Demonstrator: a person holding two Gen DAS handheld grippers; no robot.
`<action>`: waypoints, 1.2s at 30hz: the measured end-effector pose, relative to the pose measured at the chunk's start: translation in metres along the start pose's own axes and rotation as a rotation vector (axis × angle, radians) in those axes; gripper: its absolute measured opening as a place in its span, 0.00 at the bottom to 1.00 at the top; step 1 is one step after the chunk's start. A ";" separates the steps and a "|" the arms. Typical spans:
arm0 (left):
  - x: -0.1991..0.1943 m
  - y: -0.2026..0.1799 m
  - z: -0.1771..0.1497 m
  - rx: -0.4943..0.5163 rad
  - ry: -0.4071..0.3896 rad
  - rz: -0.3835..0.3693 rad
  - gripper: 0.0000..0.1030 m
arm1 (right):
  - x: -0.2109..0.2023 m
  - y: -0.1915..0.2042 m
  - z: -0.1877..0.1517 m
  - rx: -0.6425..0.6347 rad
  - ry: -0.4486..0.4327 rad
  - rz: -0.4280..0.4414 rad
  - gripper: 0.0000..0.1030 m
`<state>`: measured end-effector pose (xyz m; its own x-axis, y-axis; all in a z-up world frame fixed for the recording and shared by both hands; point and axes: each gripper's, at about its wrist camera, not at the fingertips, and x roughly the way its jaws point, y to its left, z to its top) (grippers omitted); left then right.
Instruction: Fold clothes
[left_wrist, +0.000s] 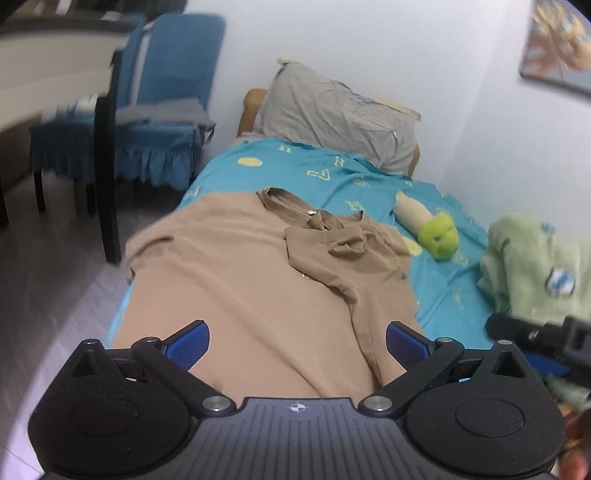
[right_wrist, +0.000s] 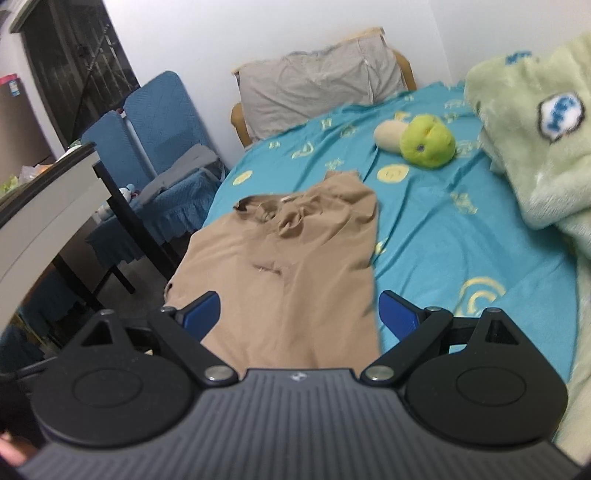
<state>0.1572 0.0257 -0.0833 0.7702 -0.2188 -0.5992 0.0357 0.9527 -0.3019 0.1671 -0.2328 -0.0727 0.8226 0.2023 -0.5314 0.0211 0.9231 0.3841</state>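
Observation:
A tan shirt (left_wrist: 240, 280) lies spread on the bed, its collar at the far end and one sleeve folded in over the chest. My left gripper (left_wrist: 297, 345) hovers above its near part, open wide, blue pads apart and nothing between them. In the right wrist view the same tan shirt (right_wrist: 291, 258) stretches away from my right gripper (right_wrist: 299, 314), which is also open above the hem with empty jaws. Part of the right gripper (left_wrist: 543, 339) shows at the right edge of the left wrist view.
The bed has a teal patterned sheet (left_wrist: 436, 291) and a grey pillow (left_wrist: 332, 114) at the headboard. A green and cream plush toy (right_wrist: 421, 140) and a pale green fleece blanket (right_wrist: 535, 147) lie on the right. Blue chairs (left_wrist: 166, 103) and a dark-legged table (right_wrist: 48, 206) stand left.

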 end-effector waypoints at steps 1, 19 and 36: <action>0.003 0.009 0.004 -0.047 0.013 -0.010 1.00 | 0.003 0.006 0.001 0.009 0.009 0.000 0.91; 0.202 0.279 0.043 -0.993 0.096 0.034 0.89 | 0.082 0.002 -0.004 0.095 0.075 0.009 0.91; 0.187 0.212 0.120 -0.547 -0.133 0.184 0.06 | 0.083 -0.013 0.005 0.239 0.079 0.043 0.91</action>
<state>0.3856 0.2118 -0.1705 0.8071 0.0014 -0.5904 -0.4119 0.7178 -0.5613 0.2380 -0.2296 -0.1177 0.7791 0.2736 -0.5641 0.1279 0.8115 0.5702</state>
